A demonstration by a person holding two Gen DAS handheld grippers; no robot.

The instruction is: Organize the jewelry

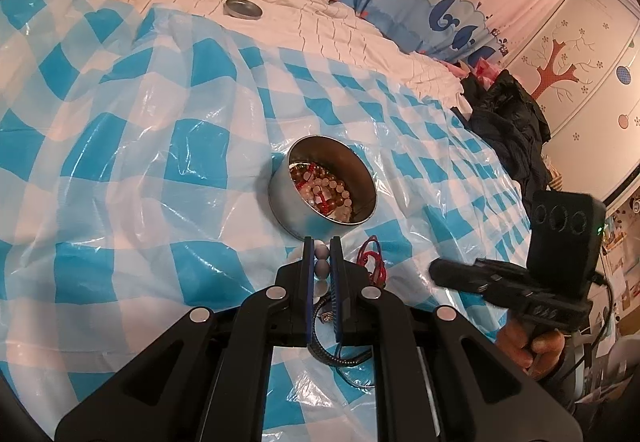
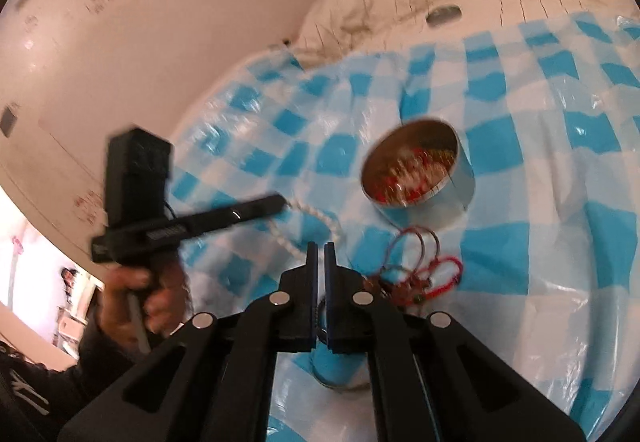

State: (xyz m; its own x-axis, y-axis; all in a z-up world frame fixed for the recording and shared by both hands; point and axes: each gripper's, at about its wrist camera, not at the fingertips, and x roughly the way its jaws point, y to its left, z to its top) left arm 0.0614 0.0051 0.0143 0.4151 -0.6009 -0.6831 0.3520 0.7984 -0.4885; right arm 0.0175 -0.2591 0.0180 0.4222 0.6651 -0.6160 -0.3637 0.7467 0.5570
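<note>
My left gripper (image 1: pixel 321 248) is shut on a string of pale round beads (image 1: pixel 322 262), just short of an open round metal tin (image 1: pixel 280 198) that holds several bead bracelets. The right wrist view shows the left gripper (image 2: pixel 282 201) with the white bead string (image 2: pixel 316 220) hanging from its tip. Right of it, my right gripper (image 2: pixel 321 252) has its fingers nearly together with only a thin slit. A dark braided piece (image 2: pixel 318 314) shows through the slit, and I cannot tell if it is gripped. Red cord jewelry (image 2: pixel 424 266) lies tangled beside the tin (image 2: pixel 460 178).
A blue-and-white checked plastic sheet (image 1: pixel 120 170) covers the bed. The tin's lid (image 1: pixel 242 8) rests on the cream quilt at the back. A black braided bracelet (image 1: pixel 324 352) lies under my left gripper. Dark clothing (image 1: pixel 508 122) is piled at the right edge, and a person's hand (image 1: pixel 532 350) holds the right gripper.
</note>
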